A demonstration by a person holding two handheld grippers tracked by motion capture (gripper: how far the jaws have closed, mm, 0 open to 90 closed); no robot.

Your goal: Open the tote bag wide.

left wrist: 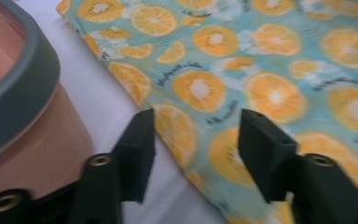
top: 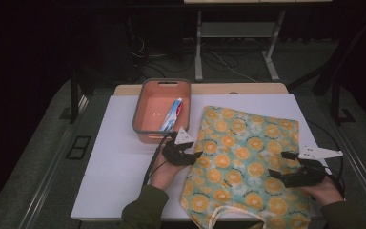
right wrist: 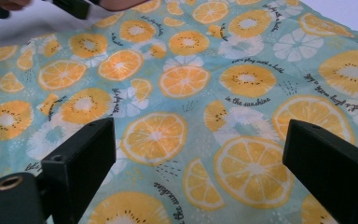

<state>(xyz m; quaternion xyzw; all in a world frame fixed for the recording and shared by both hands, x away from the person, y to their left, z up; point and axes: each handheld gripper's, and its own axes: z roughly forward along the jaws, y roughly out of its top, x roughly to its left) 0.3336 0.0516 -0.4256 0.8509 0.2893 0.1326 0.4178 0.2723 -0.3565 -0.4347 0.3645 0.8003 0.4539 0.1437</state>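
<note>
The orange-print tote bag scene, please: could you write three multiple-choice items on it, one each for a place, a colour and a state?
1. Where does the toothpaste tube lie?
A. on the bag
B. in the bin
C. on the bare table

2. What colour is the rim of the bin?
A. grey
B. yellow
C. white

3. How do the jaws of the left gripper stand?
A. shut on the bag
B. shut on the tube
C. apart, holding nothing

Answers:
1 B, the tube rests inside the salmon-coloured bin.
2 A, a grey band runs round its top.
3 C, the jaws stand apart above the edge of the tote bag, nothing between the pads.
</note>
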